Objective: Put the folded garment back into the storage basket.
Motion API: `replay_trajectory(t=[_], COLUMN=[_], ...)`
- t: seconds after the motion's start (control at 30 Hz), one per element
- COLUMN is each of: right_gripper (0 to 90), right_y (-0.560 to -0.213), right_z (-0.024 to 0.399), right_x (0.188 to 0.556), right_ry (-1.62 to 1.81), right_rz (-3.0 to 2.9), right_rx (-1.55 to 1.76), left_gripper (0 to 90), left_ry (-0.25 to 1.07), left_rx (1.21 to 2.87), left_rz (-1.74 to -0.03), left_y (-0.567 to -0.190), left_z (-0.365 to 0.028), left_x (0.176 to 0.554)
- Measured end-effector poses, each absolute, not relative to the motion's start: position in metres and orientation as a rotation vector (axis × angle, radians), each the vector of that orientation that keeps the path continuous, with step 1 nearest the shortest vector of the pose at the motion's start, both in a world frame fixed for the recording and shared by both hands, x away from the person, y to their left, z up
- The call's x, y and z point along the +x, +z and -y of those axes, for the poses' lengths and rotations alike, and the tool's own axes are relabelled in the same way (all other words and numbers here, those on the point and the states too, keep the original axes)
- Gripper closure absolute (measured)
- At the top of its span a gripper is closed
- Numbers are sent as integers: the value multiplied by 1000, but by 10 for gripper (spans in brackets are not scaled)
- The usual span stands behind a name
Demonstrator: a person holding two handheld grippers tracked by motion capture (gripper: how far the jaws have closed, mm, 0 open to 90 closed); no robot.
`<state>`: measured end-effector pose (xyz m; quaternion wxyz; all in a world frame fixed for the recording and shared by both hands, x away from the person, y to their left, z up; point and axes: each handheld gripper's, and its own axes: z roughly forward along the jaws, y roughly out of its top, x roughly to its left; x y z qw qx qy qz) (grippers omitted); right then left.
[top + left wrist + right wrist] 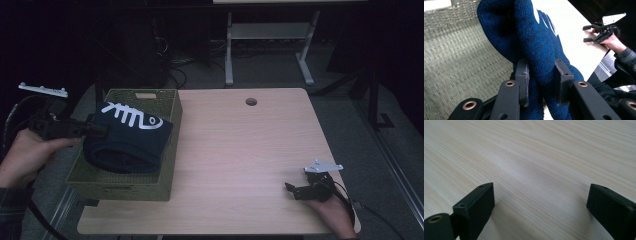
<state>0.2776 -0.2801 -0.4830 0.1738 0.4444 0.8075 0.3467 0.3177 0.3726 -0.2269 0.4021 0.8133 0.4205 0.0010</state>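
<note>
One woven basket (150,185) around sweater (131,142)

Desk (240,145): light wood-grain top, rectangular with rounded corners, seen from above in the high view; its pale grain also runs under the right gripper view.
Cable hole (251,102): small round opening near the far edge, about midway along it.
Basket (167,165): green woven box with a slot handle in its far wall, standing on the left side of the desk, reaching from near the far-left corner towards the near edge and overhanging the left edge.
Right gripper (296,192): resting on the desk close to the near-right corner, jaws spread wide over bare wood.
</note>
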Motion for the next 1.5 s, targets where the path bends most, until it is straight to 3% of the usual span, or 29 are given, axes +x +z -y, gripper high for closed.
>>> replay_trajectory(t=[0.77,1.07,1.5], right_gripper=[75,74,75], right_y=[-483,-483,-483], right_z=[280,280,280], right_x=[278,278,278], right_ry=[983,983,983], right_rz=[-2289,-2289,-2290], right_rx=[1260,1260,1260], left_gripper=[696,697,695], left_ry=[-100,-128,-118], left_rx=[1957,1981,2030], left_rz=[-1211,-1284,-1350], left_y=[-296,-332,-354], left_z=[-399,-406,-406], left_x=[343,359,377])
